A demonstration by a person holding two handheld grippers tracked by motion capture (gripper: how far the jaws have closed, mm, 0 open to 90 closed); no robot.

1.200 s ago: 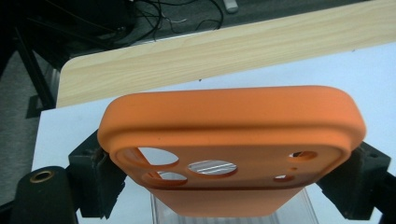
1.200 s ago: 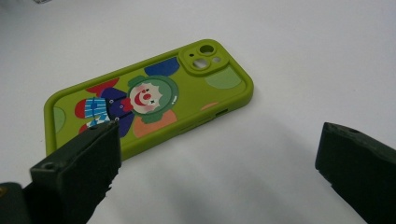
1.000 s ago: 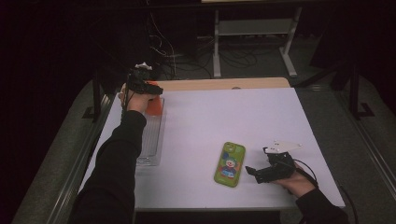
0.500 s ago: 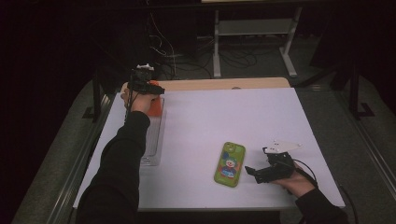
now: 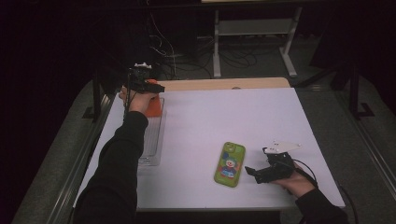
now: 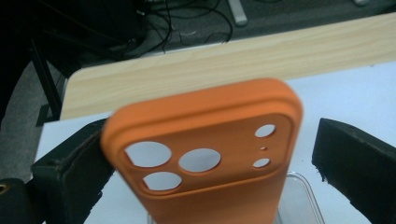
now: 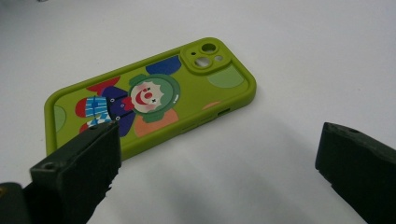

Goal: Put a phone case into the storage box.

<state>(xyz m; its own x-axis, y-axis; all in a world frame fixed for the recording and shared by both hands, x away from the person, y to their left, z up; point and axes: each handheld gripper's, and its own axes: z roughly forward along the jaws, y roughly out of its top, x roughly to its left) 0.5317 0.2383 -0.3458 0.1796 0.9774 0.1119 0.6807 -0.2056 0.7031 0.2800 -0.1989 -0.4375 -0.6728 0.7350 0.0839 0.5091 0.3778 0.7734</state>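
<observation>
Two phone cases total, 1 per tongs. Orange case (image 6: 205, 154) sits between the left tongs (image 6: 205, 186) jaws, camera-cutout end up, standing near upright over the clear tray (image 5: 154, 135) at the far-left corner of the surface (image 5: 233, 116). Jaws have just been opening; in left gripper view the right jaw is clearly off the case w/ a gap, the left jaw is at or just beside its edge, can't tell if touching. So spread wide, not pinching. In high view the left tongs (image 5: 156, 87) are at the tray's far end w/ the case (image 5: 153, 106) below them.

Green case (image 7: 149, 93) lies flat on the surface, near-right area, printed side up, just beside the right tongs (image 7: 219, 163). Right tongs wide apart, nothing between the pads; left jaw overlaps the case's lower corner in right gripper view, contact unclear. High view: green case (image 5: 229, 164) is left of the right tongs (image 5: 254, 172), close but apart.

Materials: orange case is matte, soft-looking, rounded corners, 3 large round cutouts + 3 small holes. Green case is glossy-ish, rounded, w/ clown cartoon print and raised camera block. Tray is clear plastic, rectangular, 1 pc. Surface is white, smooth, w/ pale wood strip along the far edge. Jaw pads are black, blocky, rough-edged, 2 per tongs.
</observation>
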